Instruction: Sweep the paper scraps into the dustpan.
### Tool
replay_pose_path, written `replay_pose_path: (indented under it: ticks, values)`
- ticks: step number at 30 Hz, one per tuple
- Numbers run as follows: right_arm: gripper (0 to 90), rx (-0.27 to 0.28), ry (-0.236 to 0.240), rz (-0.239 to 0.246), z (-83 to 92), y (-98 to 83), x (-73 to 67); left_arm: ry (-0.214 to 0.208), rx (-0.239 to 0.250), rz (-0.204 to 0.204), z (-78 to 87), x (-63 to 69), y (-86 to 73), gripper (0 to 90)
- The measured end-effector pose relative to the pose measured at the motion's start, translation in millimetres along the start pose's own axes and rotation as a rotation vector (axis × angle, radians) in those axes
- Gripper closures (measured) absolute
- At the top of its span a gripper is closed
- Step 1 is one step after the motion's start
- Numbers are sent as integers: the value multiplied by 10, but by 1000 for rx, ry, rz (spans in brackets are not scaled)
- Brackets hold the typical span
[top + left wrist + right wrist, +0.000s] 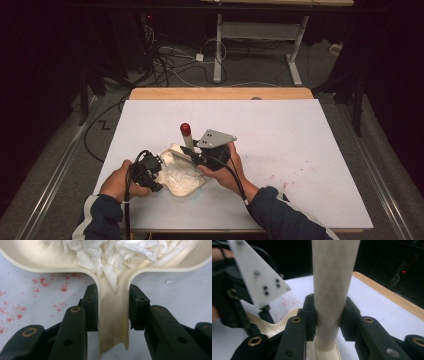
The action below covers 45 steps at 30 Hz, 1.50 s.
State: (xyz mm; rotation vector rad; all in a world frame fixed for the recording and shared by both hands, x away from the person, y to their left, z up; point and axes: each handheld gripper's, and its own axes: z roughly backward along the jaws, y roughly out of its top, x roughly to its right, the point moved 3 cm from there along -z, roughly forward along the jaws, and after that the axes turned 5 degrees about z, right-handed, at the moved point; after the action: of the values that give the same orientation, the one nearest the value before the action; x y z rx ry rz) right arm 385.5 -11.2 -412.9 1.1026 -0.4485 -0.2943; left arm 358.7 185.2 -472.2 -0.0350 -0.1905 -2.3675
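Observation:
A cream dustpan [186, 189] holding white paper scraps [180, 176] lies on the white table near the front. My left gripper [159, 172] is shut on the dustpan's handle [113, 322], with both pads pressed against its sides. The scraps [120, 252] pile up at the pan's throat. My right gripper [192, 152] is shut on a pale round stick [188, 142] with a red cap [185, 129], which leans upright over the pan. In the right gripper view the stick [333, 277] rises between the pads. What its lower end touches is hidden.
Red specks [42, 282] mark the white sheet beside the pan, and more [280, 180] lie to the right. The table's wooden far edge [220, 93] borders a floor with cables and a desk frame [220, 45]. The left gripper [234, 305] stands close to the stick.

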Motion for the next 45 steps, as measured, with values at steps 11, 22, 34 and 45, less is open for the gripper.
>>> replay_pose_path:
  ticks: [11,22,34,45]
  values:
    - [714,55,-72,-13,89,171,285,-10,7,9,7,-8,-5,634]
    - [714,17,-83,80,-271,18,337,-19,15,8,3,-22,-13,634]
    - [714,51,110,128,-85,64,73,-9,15,3,10,-16,-32,633]
    - [713,43,27,42,471,24,350,-5,8,2,7,-8,-48,633]
